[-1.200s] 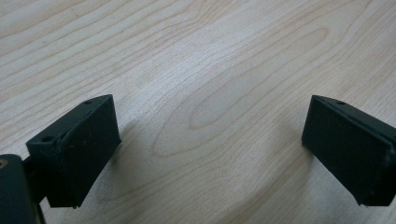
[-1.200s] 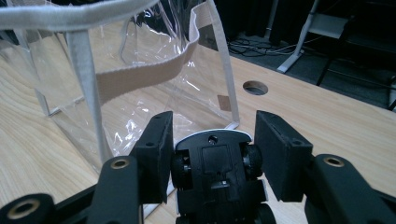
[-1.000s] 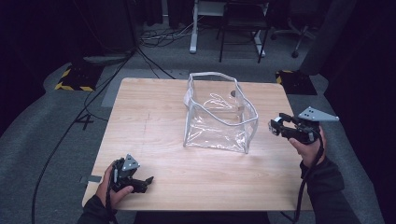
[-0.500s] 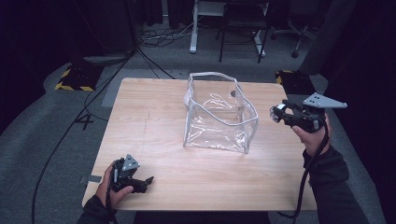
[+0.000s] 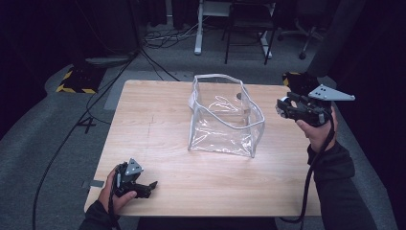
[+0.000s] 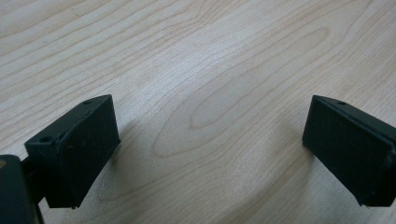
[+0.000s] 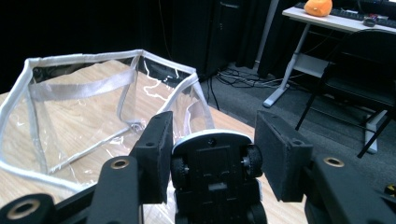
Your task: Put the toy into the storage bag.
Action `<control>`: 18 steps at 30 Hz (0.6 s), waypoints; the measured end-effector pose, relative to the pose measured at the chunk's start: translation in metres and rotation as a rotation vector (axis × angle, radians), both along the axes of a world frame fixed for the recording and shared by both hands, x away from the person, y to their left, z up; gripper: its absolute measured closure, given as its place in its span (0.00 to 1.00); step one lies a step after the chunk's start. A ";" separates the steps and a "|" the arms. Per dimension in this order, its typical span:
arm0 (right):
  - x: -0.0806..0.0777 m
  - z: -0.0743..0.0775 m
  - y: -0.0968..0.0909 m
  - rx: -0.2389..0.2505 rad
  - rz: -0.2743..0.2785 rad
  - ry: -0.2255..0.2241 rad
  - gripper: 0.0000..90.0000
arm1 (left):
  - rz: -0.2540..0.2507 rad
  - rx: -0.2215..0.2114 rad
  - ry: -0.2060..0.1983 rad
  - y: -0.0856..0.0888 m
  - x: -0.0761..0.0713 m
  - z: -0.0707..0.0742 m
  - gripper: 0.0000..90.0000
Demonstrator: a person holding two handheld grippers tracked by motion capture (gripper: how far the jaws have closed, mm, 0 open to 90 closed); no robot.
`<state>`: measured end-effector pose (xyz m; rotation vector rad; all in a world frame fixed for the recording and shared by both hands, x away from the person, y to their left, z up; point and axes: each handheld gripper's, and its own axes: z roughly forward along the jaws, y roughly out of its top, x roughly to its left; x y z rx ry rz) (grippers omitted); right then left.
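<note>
We see a wooden table with a clear plastic bag standing open and upright a little right of its middle, nearer the far edge. The right gripper is held in the air just off the table's right edge, beside the bag and pointing toward it. In the right gripper view its jaws are clamped on a small toy car — underside toward the camera, black chassis and wheels showing, a white body edge on top. The bag's white-trimmed rim lies just beyond and to the left of the car.

The left gripper rests low at the near left corner of the table, in the person's left hand. Its jaws stand wide apart over bare wood — nothing between them.
</note>
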<state>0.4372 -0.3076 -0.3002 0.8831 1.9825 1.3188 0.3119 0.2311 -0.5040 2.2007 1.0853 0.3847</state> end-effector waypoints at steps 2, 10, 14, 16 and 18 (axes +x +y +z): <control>0.001 0.003 0.002 -0.001 -0.002 0.000 0.54 | 0.001 0.001 -0.002 0.000 0.000 0.000 0.04; 0.004 0.011 0.005 -0.007 -0.009 -0.012 0.54 | 0.001 0.001 -0.002 0.000 0.000 0.000 0.04; 0.005 0.016 0.007 0.002 -0.007 -0.015 0.54 | 0.001 0.001 -0.002 0.000 0.000 0.000 0.04; 0.007 0.019 0.009 -0.003 -0.013 -0.023 0.54 | 0.001 0.001 -0.002 0.000 0.000 0.000 0.04; 0.009 0.020 0.011 -0.001 -0.015 -0.025 0.54 | 0.001 0.001 -0.002 0.000 0.000 0.000 0.04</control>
